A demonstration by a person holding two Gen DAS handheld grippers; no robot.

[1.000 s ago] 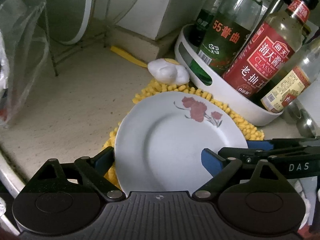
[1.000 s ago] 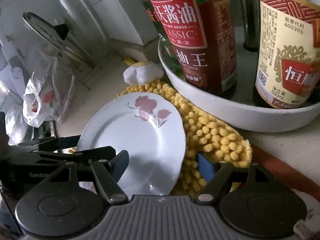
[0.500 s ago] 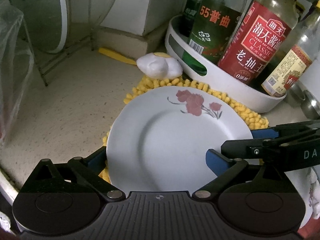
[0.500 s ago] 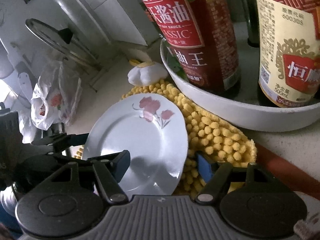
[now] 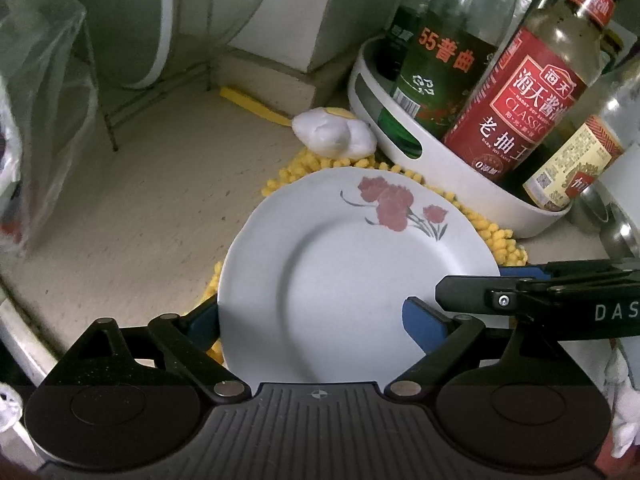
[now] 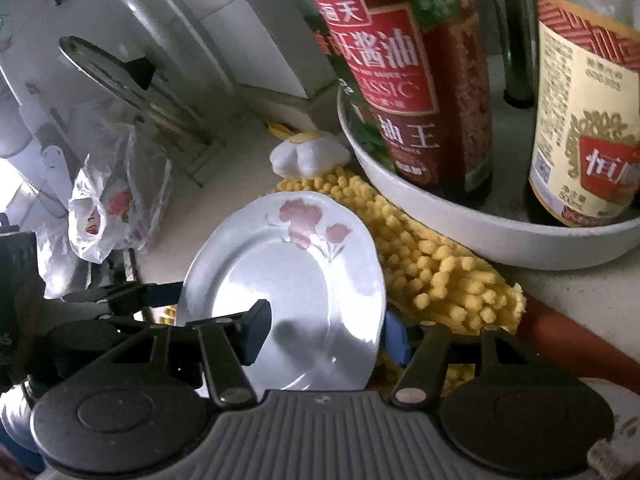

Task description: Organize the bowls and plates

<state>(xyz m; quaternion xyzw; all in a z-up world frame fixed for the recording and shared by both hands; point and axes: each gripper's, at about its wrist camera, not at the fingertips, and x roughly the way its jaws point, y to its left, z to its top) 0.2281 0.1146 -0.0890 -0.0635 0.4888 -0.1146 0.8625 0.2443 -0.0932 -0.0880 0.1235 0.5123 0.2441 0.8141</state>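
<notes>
White plate (image 5: pixel 344 276) with a pink flower print sits tilted over a yellow nubby mat (image 6: pixel 436 276) on the beige counter (image 5: pixel 132 200). Left claw (image 5: pixel 316 320) straddles the plate's near-left rim, one blue pad under the edge, the other over the face; jaws spread wide, contact unclear, so cannot tell if it grips. Right claw (image 6: pixel 324 328) comes in from the plate's right side, its fingers either side of the rim, also spread, grip unclear. White tray (image 5: pixel 460 184) of sauce bottles stands just beyond the mat, red-label soy bottle (image 5: pixel 516 108) in front. White egg-shaped toy (image 5: pixel 334 133) lies beside the tray. Plastic bag (image 6: pixel 108 200) sits far left.
</notes>
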